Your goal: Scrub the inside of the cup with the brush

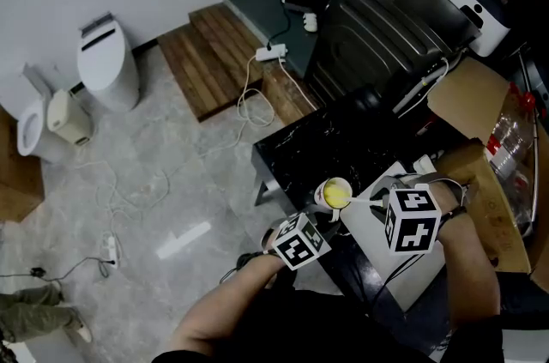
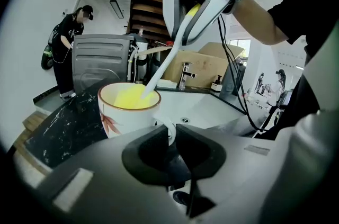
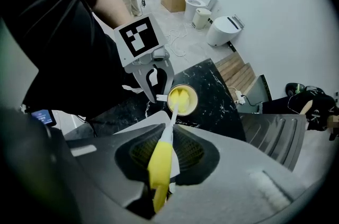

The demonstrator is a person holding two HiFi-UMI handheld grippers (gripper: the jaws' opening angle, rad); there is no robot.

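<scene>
A white cup (image 2: 127, 110) with a leaf print and a yellow inside stands over the black marble counter (image 2: 63, 127). My left gripper (image 2: 172, 135) is shut on its white handle (image 2: 167, 127), the pads pinching it. My right gripper (image 3: 167, 151) points down from above and is shut on the yellow grip of the brush (image 3: 160, 164). The brush's white stem (image 2: 164, 66) slants down into the cup, and its yellow head lies inside against the wall. In the head view the cup (image 1: 334, 193) sits between both marker cubes.
A white sink (image 2: 212, 106) with a faucet (image 2: 185, 74) lies just right of the cup. A dark ribbed case (image 1: 386, 18) and cardboard boxes (image 1: 480, 95) stand behind the counter. Toilets (image 1: 107, 61), wooden steps (image 1: 214, 52) and loose cables (image 1: 257, 95) are on the floor at left.
</scene>
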